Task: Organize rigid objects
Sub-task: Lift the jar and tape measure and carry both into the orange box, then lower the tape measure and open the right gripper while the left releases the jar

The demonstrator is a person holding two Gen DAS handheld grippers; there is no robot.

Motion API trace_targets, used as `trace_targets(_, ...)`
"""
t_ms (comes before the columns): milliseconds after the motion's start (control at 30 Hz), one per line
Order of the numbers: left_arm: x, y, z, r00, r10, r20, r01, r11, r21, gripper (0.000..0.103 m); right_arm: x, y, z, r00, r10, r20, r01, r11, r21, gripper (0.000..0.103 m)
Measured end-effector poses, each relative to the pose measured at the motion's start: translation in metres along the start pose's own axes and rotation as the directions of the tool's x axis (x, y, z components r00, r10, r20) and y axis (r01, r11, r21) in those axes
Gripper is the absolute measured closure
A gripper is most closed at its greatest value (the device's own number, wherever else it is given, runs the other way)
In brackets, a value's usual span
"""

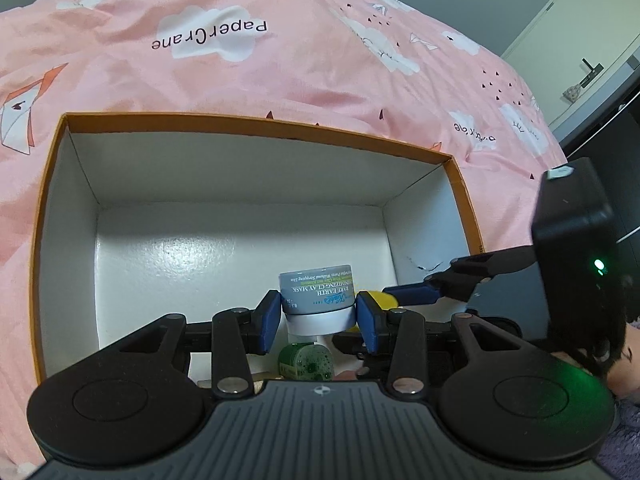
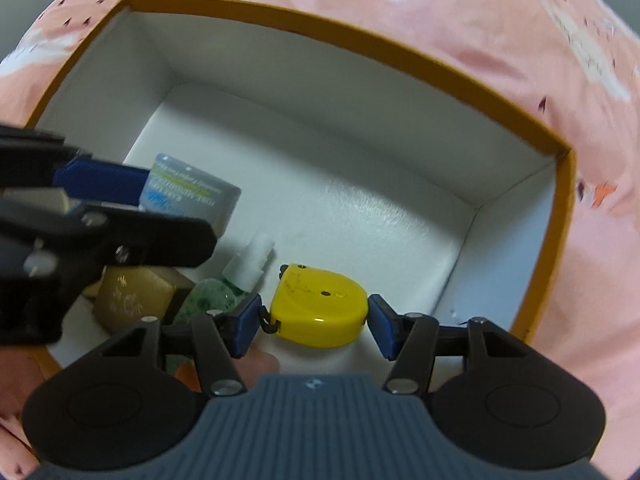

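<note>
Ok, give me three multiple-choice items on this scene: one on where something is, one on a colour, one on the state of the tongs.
1. Where is the green spray bottle?
A. On the pink bedcover
B. Inside the box
C. Between the right tongs

2. What colour is the box rim?
A. Orange
B. Blue
C. Black

3. What are the left tongs doing?
A. Hanging open over the bedcover
B. Gripping the yellow tape measure
C. Shut on the clay mask jar

Answers: 1 B, it lies on the white floor among other items; 2 A, an orange edge tops the white walls; 3 C, both blue pads press the jar's sides.
</note>
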State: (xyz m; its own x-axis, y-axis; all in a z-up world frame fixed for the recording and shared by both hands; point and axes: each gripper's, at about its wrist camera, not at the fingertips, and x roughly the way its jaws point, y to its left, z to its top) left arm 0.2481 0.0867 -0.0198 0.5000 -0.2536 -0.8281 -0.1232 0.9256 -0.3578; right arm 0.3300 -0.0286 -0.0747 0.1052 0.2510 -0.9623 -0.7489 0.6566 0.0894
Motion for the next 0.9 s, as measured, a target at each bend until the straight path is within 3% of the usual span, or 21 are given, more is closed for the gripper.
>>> trace_targets(333, 0.006, 0.000, -0.001, 1.000, 0.001, -0.020, -0.001, 1.000, -0.001, 0.057, 0.014, -0.003, -0.001, 0.997, 0.040, -0.063, -0.036, 0.997, 0.072, 0.044)
trace_targets(467, 0.005, -0.001, 0.000, 1.000, -0.007, -0.024, 0.007, 1.000, 0.006, 0.057, 0.004, -0.006, -0.005, 0.997, 0.053, -0.055, -0.048, 0.995, 0.089, 0.043)
trace_targets(567, 0.004, -0.003, 0.000, 1.000, -0.012, -0.024, 0.012, 1.000, 0.007, 0.057, -0.008, -0.008, -0.005, 0.996, 0.087, -0.029, -0.083, 0.990, 0.111, 0.037)
trace_targets(733, -0.001, -0.007, 0.001, 1.000, -0.019, -0.009, 0.019, 1.000, 0.001, 0.057, -0.031, -0.007, -0.007, 0.999, 0.000, 0.037, -0.003, 0.997, 0.080, 0.057)
trace_targets(767, -0.001, -0.008, 0.002, 1.000, -0.016, -0.009, 0.016, 1.000, 0.004, 0.057, -0.035, -0.008, -0.009, 0.999, -0.006, 0.038, 0.003, 0.997, 0.081, 0.059)
trace_targets(833, 0.000, -0.011, 0.002, 1.000, -0.015, -0.010, 0.015, 1.000, 0.009, 0.057, -0.036, -0.009, -0.012, 1.000, -0.007, 0.020, 0.006, 0.997, 0.072, 0.072)
trace_targets(900, 0.001, -0.014, 0.003, 1.000, -0.018, -0.006, 0.018, 1.000, 0.007, 0.057, -0.033, -0.009, -0.012, 1.000, -0.025, 0.002, 0.025, 0.999, 0.035, 0.073)
